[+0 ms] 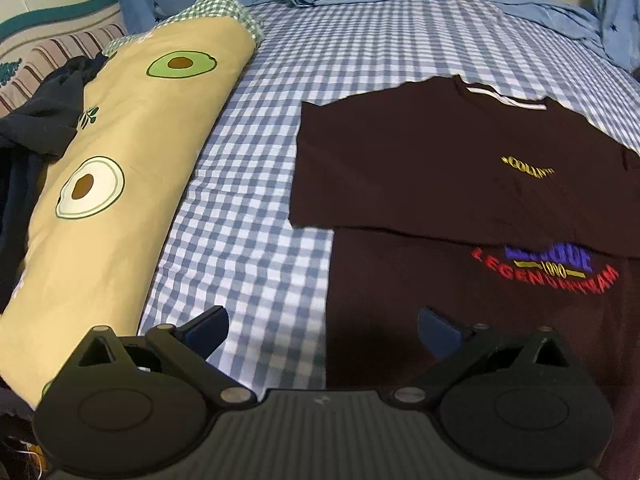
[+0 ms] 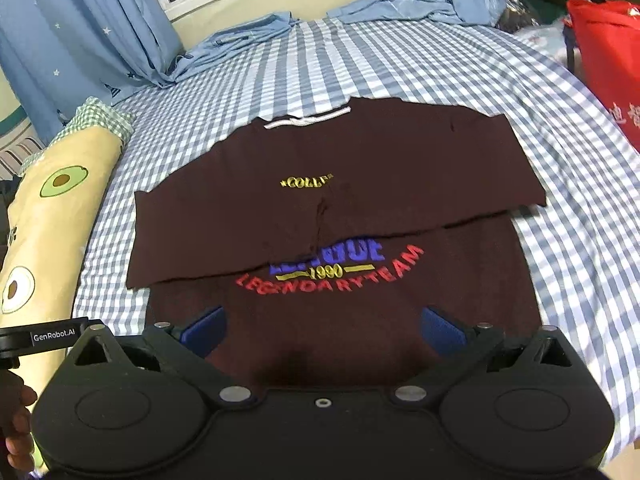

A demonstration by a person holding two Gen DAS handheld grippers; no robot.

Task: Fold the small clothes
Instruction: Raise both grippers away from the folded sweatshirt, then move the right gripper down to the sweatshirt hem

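Note:
A dark maroon T-shirt (image 2: 340, 208) lies flat on the blue checked bed sheet (image 2: 400, 64). Both sleeves are folded in across the chest, part covering the red, blue and yellow print (image 2: 332, 272). The white collar trim points away from me. My right gripper (image 2: 322, 330) is open and empty, hovering over the shirt's lower part. My left gripper (image 1: 320, 330) is open and empty over the shirt's lower left edge. The shirt also shows in the left wrist view (image 1: 460, 168).
A rolled yellow avocado-print quilt (image 1: 120, 168) lies along the left of the bed with dark clothing (image 1: 44, 120) on it. Blue star curtains (image 2: 80, 32) hang at the far side. A red bag (image 2: 608, 60) sits at the right. The left gripper's handle (image 2: 44, 338) is at the left edge.

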